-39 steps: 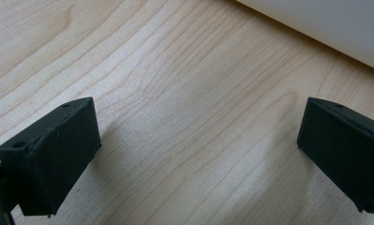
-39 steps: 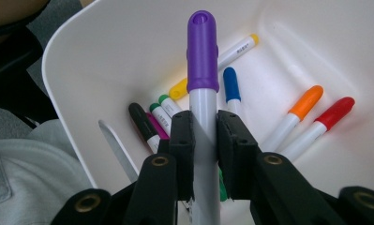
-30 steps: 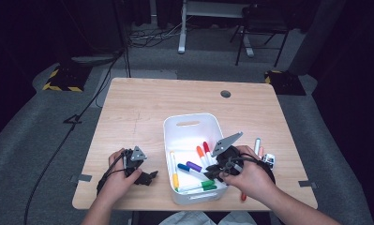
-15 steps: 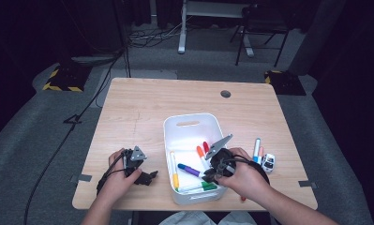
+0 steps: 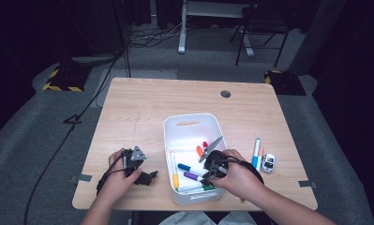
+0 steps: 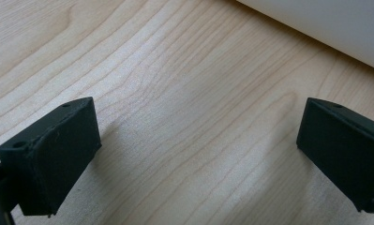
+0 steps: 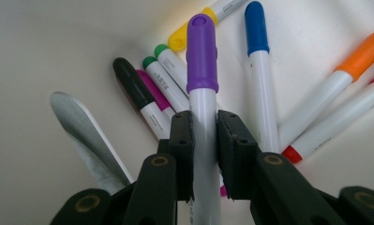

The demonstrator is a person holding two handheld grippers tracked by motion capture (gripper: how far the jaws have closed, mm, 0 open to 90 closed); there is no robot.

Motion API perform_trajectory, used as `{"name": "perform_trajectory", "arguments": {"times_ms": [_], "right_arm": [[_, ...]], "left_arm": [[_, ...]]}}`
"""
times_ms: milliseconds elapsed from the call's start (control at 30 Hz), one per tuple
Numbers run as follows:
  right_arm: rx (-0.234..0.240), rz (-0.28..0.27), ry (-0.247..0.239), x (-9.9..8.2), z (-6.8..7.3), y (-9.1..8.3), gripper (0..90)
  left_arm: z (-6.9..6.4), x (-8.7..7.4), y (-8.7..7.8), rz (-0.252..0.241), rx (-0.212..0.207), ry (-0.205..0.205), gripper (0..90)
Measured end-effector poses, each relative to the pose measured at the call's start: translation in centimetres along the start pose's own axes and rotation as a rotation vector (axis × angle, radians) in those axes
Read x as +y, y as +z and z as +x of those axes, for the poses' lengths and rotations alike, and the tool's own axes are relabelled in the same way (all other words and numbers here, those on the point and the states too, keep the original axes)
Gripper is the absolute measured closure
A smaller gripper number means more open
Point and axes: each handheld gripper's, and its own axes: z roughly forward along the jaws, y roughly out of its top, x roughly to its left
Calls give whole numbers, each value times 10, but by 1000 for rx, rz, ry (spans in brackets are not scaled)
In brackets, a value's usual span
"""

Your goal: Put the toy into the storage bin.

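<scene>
- Purple-capped marker [image 7: 202, 89] sits pinched between the jaws of the right gripper [image 7: 204, 140], its white barrel running down between the two black pads and its cap pointing away from the camera.
- Right gripper [image 5: 213, 166] hangs over the near part of the white bin [image 5: 187, 123] in the high view, held by the person's right hand [image 5: 238, 176], with the marker over the bin's floor.
- Other markers lie on the bin floor around it: a blue-capped one [image 7: 257, 70] just beside the purple cap, a yellow-capped one [image 7: 187, 35] beyond it, two green-capped ones [image 7: 163, 70], a black-capped one [image 7: 135, 91], and an orange-capped one [image 7: 348, 79] and a red-capped one [image 7: 334, 122] off to the side.
- Left gripper [image 5: 145, 177] rests low on the desk [image 5: 138, 108], held by the left hand [image 5: 116, 176], beside the bin's outer wall.
- Its jaws stand spread wide in the left gripper view, with bare wood grain between them and a strip of the white bin wall [image 6: 325, 28] at the top corner.
- A blue marker [image 5: 256, 152] and a small white toy car [image 5: 268, 162] lie on the desk beside the bin, on the right hand's side.
</scene>
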Motion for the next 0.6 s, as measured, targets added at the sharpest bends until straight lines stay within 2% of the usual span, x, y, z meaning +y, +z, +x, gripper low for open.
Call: {"name": "perform_trajectory", "arguments": {"times_ms": [33, 67, 100, 167, 233, 367, 433, 500, 567, 600], "right_arm": [[3, 6, 3, 0, -1, 1, 765], [-2, -5, 4, 0, -1, 1, 720], [2, -42, 27, -1, -2, 1, 638], [-2, -60, 33, -1, -2, -1, 624], [-13, -109, 50, -2, -3, -9, 581], [3, -182, 77, -4, -7, -24, 557], [-9, -225, 88, -7, -9, -35, 550], [-12, -234, 85, -9, -9, -39, 549], [-18, -254, 108, -13, -8, -48, 548], [-27, -268, 126, -18, -8, -57, 548]], "left_arm": [[0, 0, 0, 0, 0, 0, 1], [0, 0, 0, 0, 0, 0, 1], [0, 0, 0, 0, 0, 0, 1], [0, 0, 0, 0, 0, 0, 1], [0, 0, 0, 0, 0, 0, 1], [0, 0, 0, -2, 6, 8, 0], [1, 1, 1, -5, 7, 11, 0], [2, 2, 2, -1, 0, 5, 0], [3, 3, 2, -2, 6, 17, 0], [3, 3, 3, -2, 1, 5, 0]]}}
